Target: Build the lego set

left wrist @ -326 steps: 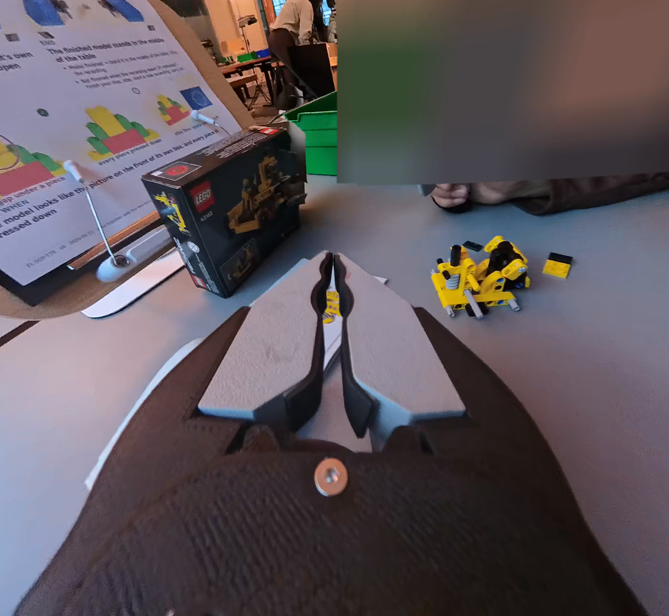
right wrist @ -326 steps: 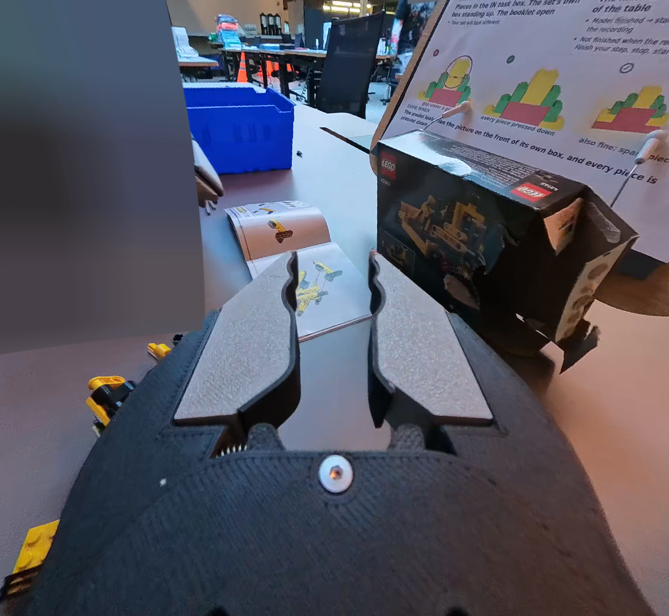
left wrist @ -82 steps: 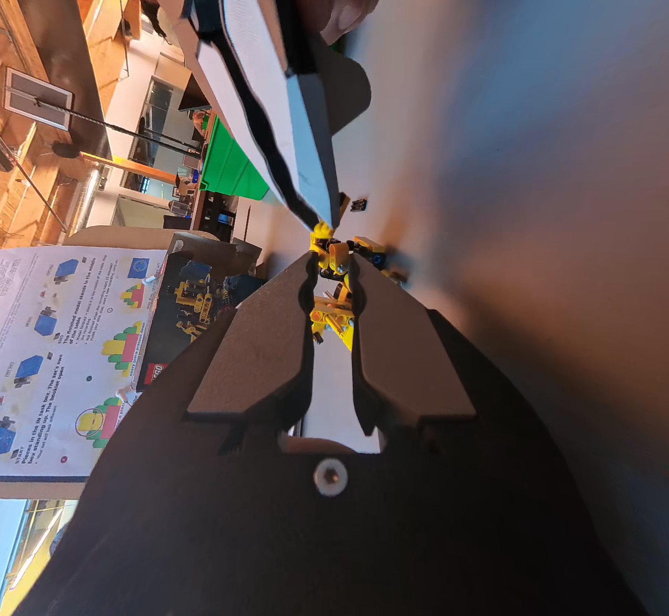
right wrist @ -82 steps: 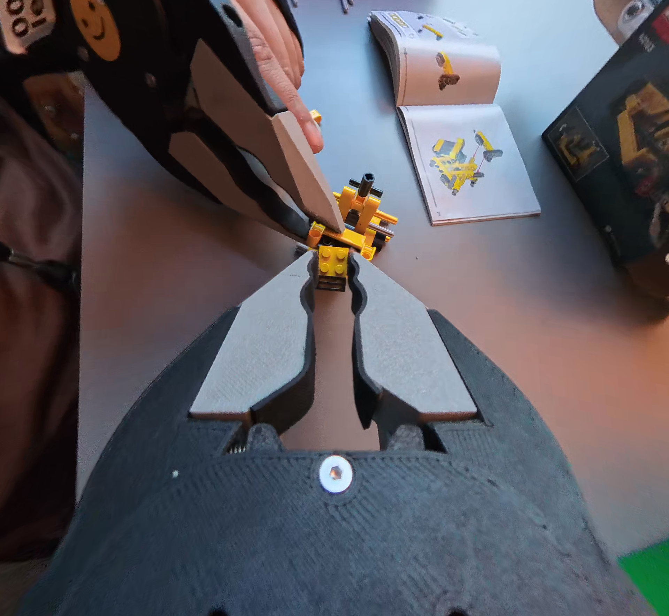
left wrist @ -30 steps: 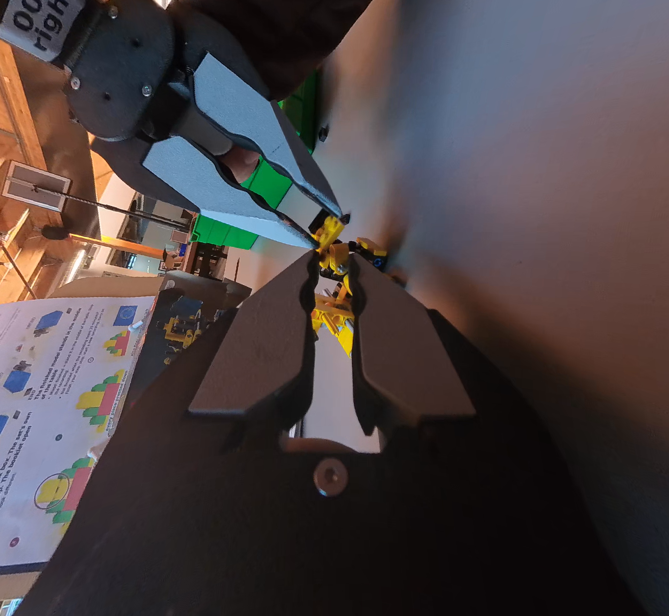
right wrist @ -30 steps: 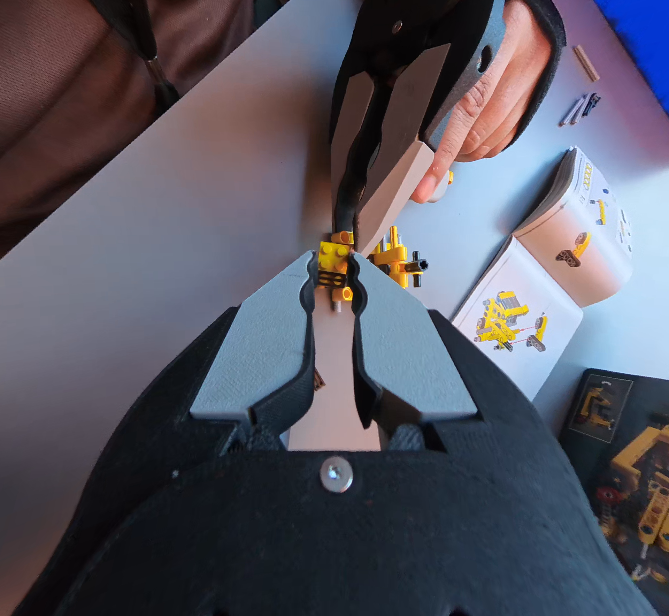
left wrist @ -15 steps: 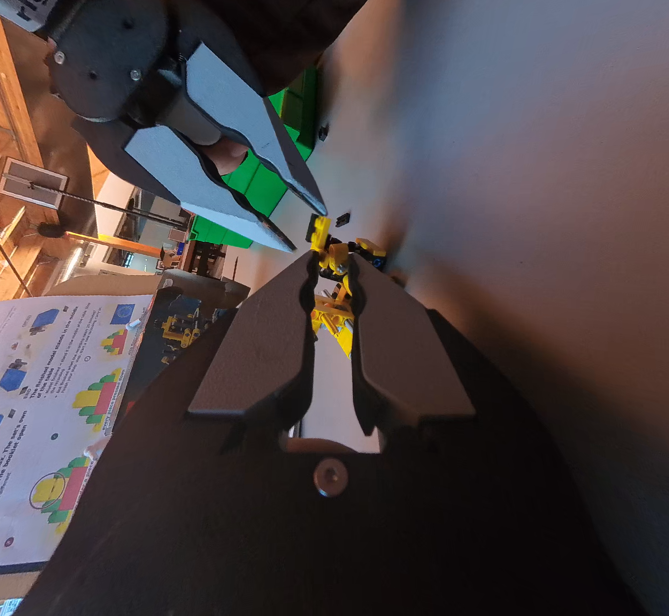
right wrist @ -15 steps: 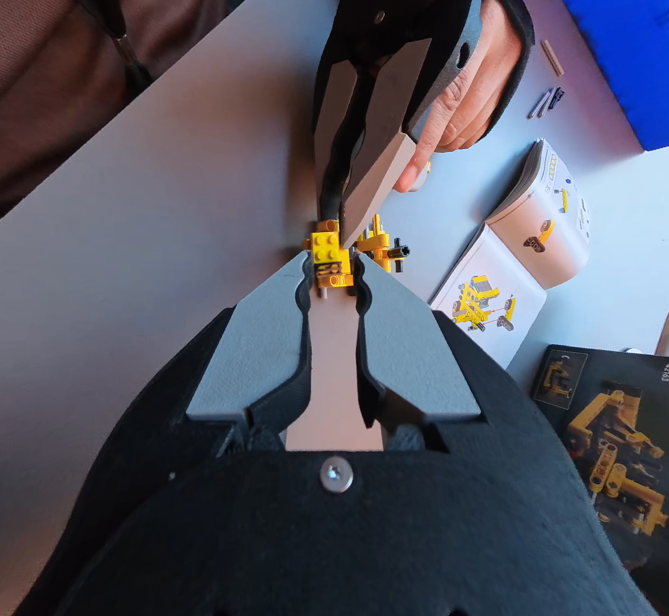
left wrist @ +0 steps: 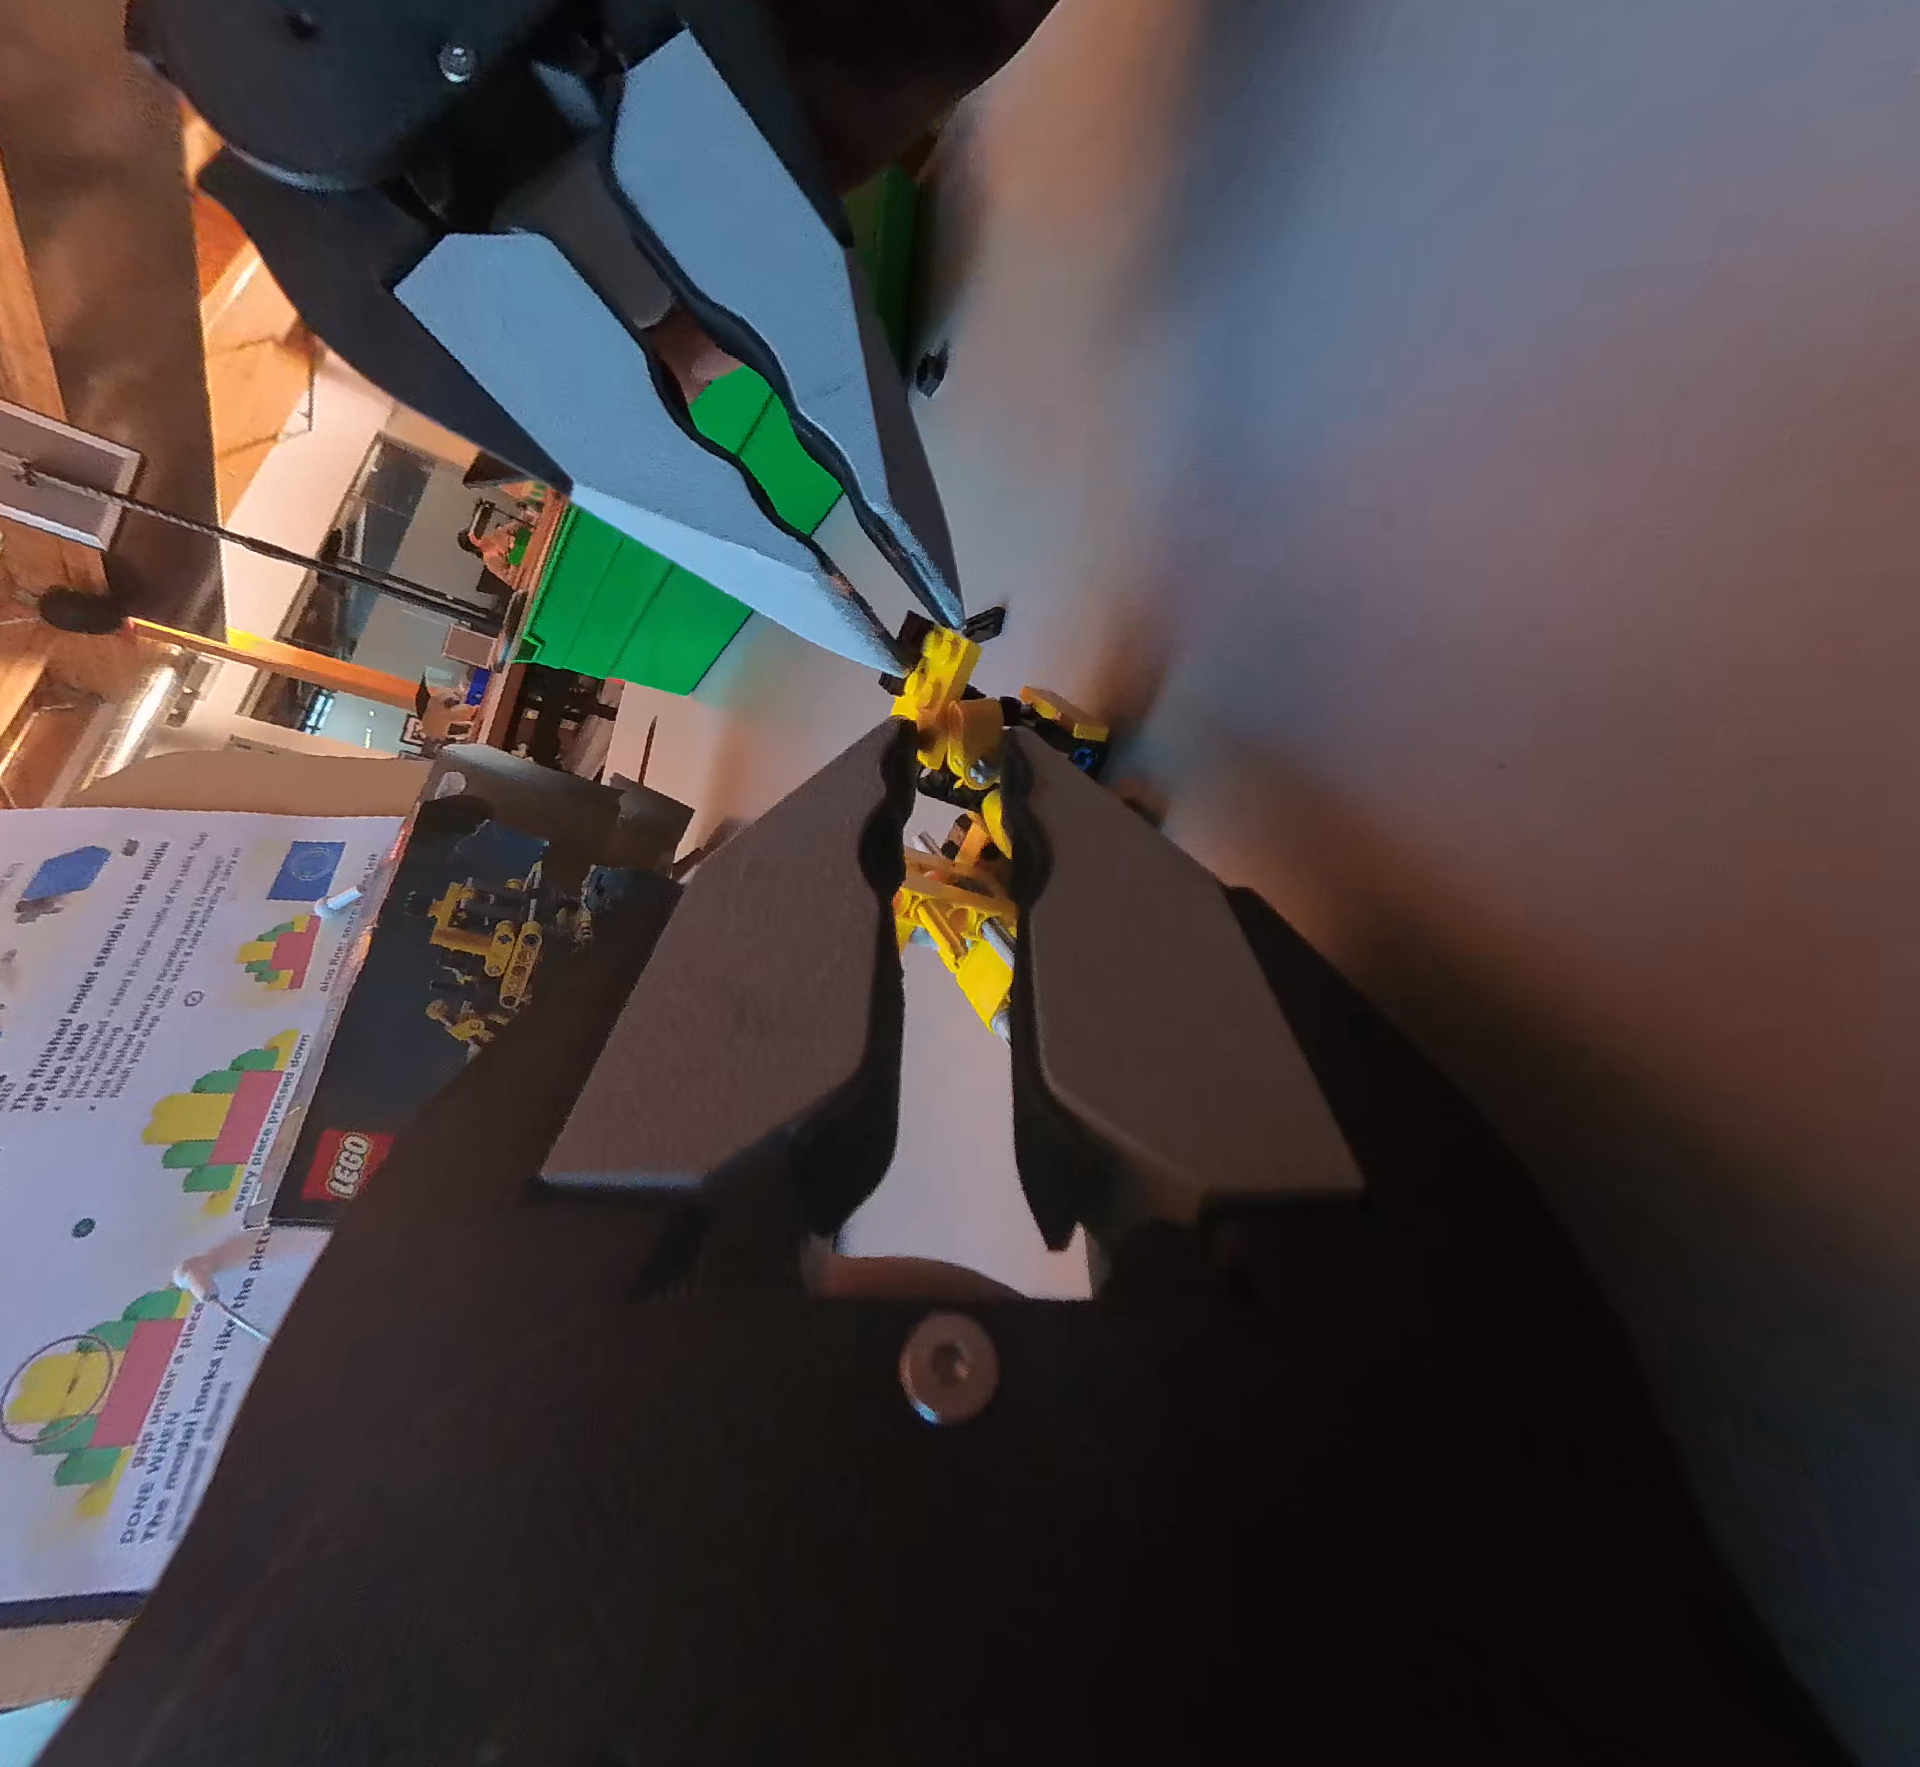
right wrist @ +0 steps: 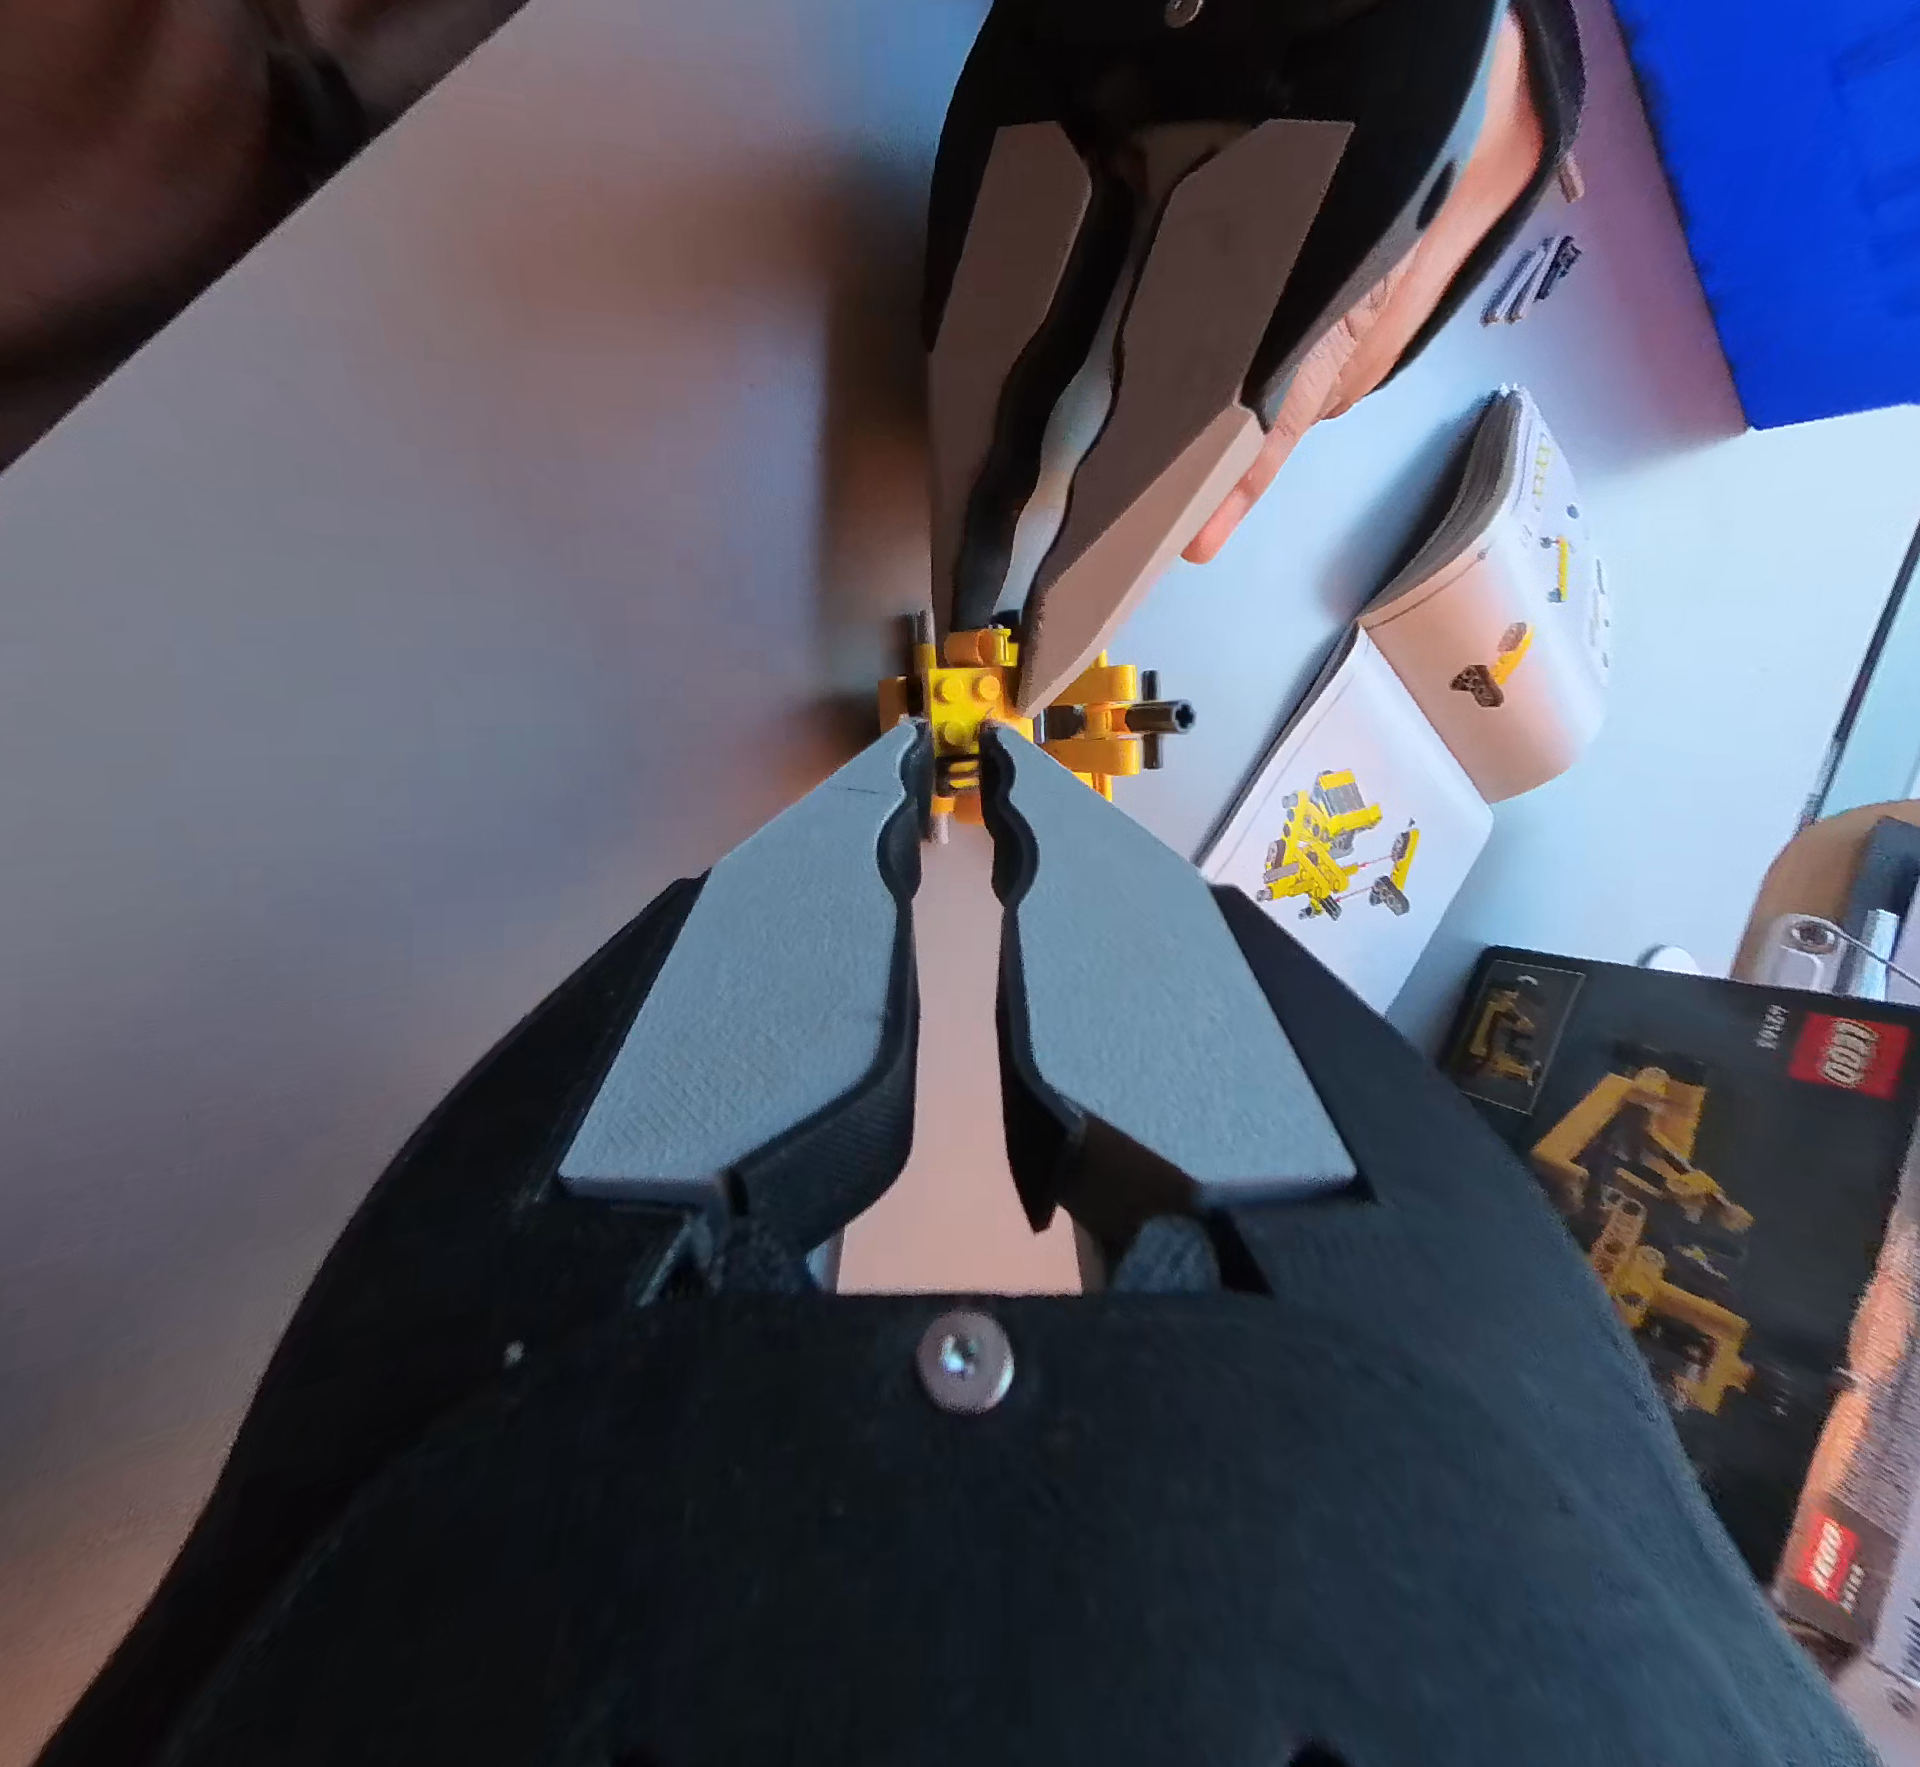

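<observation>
Two hand-held grippers meet over the tabletop [right wrist: 520, 574]. Left hand-held gripper [left wrist: 956, 761]: clamped on the yellow model [left wrist: 961, 886]. Right hand-held gripper [right wrist: 951, 741]: closed narrow on the small yellow plate [right wrist: 961, 694] atop it. Align your studs squarely, then press straight down; brace the model firmly. Booklet [right wrist: 1340, 844] lies just beside.

Red brand logos [right wrist: 1855, 1063] and a number on the black box [right wrist: 1662, 1198]; printed lines on the white poster [left wrist: 114, 1021]
</observation>
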`<state>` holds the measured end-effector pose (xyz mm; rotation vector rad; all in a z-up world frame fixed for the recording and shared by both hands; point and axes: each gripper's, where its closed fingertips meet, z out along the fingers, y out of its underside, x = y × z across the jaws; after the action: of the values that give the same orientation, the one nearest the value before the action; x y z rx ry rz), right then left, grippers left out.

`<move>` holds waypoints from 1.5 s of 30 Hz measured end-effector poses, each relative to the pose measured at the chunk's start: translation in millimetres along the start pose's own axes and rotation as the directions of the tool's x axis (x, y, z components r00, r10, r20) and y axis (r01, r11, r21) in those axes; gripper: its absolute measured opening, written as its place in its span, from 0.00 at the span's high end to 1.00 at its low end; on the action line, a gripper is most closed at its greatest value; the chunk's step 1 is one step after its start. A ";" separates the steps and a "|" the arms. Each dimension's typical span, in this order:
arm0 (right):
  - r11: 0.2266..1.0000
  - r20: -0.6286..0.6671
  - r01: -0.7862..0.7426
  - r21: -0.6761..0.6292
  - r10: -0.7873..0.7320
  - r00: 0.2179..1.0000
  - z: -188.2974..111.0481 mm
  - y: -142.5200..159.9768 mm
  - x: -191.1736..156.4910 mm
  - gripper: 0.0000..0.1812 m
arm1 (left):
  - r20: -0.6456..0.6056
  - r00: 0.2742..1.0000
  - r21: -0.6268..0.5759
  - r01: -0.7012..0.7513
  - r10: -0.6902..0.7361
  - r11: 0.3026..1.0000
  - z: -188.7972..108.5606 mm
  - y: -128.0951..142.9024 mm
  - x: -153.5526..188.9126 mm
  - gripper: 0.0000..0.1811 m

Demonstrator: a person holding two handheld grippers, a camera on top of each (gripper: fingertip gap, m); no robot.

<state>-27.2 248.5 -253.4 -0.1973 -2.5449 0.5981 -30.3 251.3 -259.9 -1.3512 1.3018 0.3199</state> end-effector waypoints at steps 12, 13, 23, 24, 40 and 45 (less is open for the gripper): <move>0.995 -0.104 0.073 -0.072 -0.080 0.991 3.6 4.0 2.6 0.93 | -0.014 0.998 0.001 0.063 -0.063 0.998 0.4 2.7 -2.1 0.93; 0.993 -0.110 0.081 -0.081 -0.089 0.990 4.2 4.3 3.0 0.92 | -0.016 0.998 0.001 0.068 -0.068 0.998 0.2 2.9 -2.3 0.93; 0.940 -0.285 0.230 -0.253 -0.300 0.911 9.7 7.8 12.4 0.94 | -0.041 0.990 -0.013 0.133 -0.133 0.991 -1.6 6.0 -4.4 0.93; 0.931 -0.306 0.244 -0.272 -0.324 0.895 9.7 7.8 13.7 0.94 | -0.044 0.988 -0.015 0.150 -0.151 0.989 -1.8 6.1 -5.3 0.93; 0.975 -0.464 0.135 -0.177 -0.204 0.862 10.4 8.0 28.3 0.95 | -0.061 0.948 -0.037 0.309 -0.311 0.950 -4.5 13.1 -16.6 0.94; 0.964 -0.479 0.157 -0.213 -0.243 0.843 15.6 9.6 25.8 0.88 | -0.054 0.940 -0.064 0.335 -0.338 0.940 -3.5 17.7 -18.4 0.94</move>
<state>-57.1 257.7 -258.1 -0.1202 -2.0654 0.2106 -52.5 262.6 -253.3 -1.6123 1.0943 0.0755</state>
